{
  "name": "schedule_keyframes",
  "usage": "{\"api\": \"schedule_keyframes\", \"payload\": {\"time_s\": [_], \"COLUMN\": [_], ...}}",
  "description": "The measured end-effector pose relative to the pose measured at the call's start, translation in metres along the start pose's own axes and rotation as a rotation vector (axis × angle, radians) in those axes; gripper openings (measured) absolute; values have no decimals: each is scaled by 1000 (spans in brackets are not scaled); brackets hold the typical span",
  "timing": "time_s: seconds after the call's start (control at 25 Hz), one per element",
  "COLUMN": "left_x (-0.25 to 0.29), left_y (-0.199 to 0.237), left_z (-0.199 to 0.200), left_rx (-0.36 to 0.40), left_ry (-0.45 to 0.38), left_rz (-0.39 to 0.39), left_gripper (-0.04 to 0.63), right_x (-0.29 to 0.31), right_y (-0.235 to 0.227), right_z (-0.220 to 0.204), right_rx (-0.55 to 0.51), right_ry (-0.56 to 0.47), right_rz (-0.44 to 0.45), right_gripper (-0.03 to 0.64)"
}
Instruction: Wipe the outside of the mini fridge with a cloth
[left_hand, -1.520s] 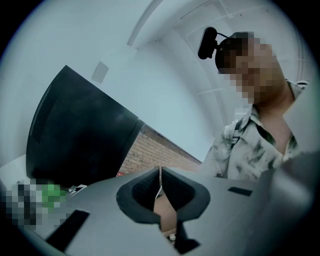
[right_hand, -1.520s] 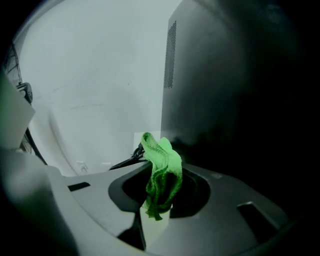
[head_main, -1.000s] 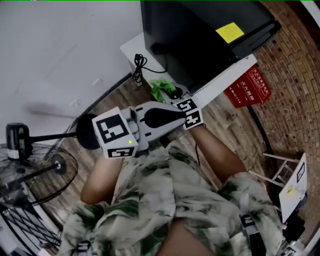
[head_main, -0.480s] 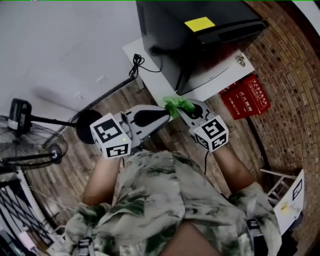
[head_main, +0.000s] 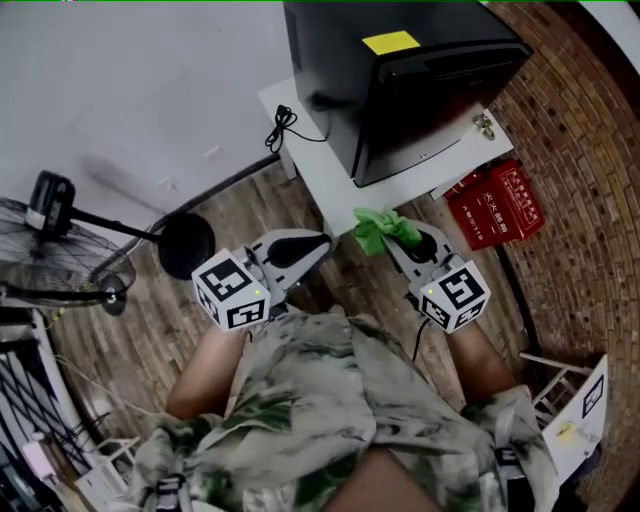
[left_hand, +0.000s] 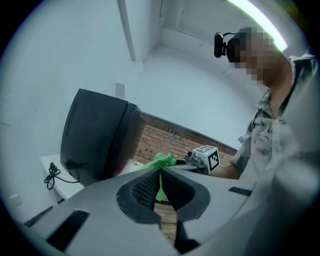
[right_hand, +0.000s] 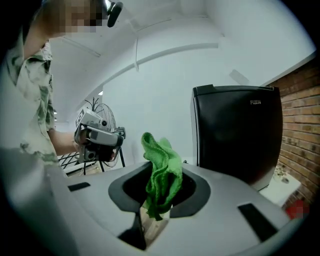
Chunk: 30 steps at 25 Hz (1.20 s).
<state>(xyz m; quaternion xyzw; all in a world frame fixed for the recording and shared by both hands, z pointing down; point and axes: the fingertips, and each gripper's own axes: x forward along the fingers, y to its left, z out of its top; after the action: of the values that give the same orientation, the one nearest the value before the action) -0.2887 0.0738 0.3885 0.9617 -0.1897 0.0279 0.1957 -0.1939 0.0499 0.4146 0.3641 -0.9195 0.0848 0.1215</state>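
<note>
Mini fridge (head_main: 345, 90): glossy black box | right gripper (head_main: 393, 237) fingers pinch crumpled green cloth (head_main: 374, 228) | left gripper (head_main: 320, 241) fingers closed

A fan (head_main: 52, 288) stands on wooden flooring (head_main: 160, 335).

In the head view both bare forearms (head_main: 198, 368) reach up from the lower frame. The left gripper (head_main: 318, 241), left of centre, points up and right, its fingers (left_hand: 144, 188) closed together on nothing. The right gripper (head_main: 392, 234), right of centre, points up and left, clamped on a green cloth (right_hand: 162, 170).
</note>
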Motion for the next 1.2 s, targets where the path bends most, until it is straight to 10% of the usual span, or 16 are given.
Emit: {"api": "schedule_keyframes", "payload": {"time_s": [1.2], "left_x": [3], "left_y": [-40], "left_z": [-46], "left_rx": [30], "left_ry": [60], "left_rz": [81], "left_gripper": [26], "right_x": [-67], "right_y": [7], "right_z": [-11], "right_rx": [29], "right_ry": [-42], "right_rz": [-27], "right_gripper": [94]}}
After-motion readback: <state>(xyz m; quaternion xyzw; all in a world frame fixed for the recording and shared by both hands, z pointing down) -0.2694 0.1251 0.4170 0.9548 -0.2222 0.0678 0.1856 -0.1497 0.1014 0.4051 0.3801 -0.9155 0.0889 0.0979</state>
